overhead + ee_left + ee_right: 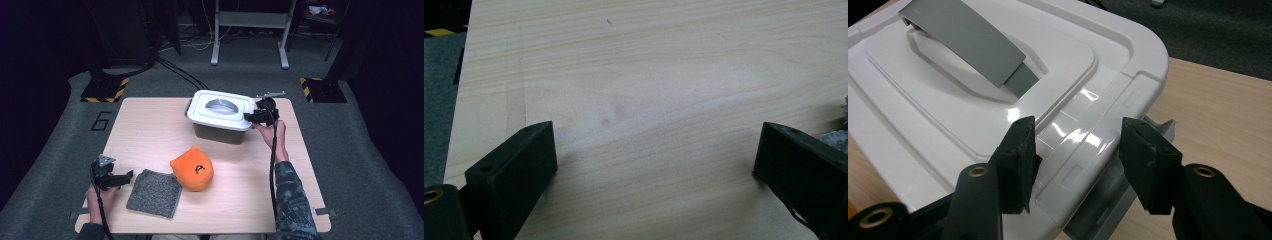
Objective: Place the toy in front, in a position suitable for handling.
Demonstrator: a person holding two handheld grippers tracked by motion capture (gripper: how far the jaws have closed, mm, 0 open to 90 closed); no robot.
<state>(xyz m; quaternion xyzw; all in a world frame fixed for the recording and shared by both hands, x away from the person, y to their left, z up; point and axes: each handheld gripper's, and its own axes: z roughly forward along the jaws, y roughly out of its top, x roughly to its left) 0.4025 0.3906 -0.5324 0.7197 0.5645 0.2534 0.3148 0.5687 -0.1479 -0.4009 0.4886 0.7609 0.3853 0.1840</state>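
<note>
High view: an orange plush toy [192, 169] and a grey cloth [154, 193] lie on the tabletop [150, 130], nearer the person than the white-lidded storage box [221, 116]. The right tongs [1075, 150] straddle the box lid's edge [1098, 135], part-open, pads not pressing. The left tongs [654, 160], beside the cloth, gape wide and empty.

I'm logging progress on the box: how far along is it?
Nothing looks done: the white lid sits on the grey box. In hand: the right tongs straddle its edge, apparently not clamped. Left: unlatching and lifting it. The left tongs are open above the table.

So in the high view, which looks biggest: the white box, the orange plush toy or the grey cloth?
1. White lidded box, clearly biggest.
2. Grey cloth and orange plush toy look about alike; too close to rank.
</note>
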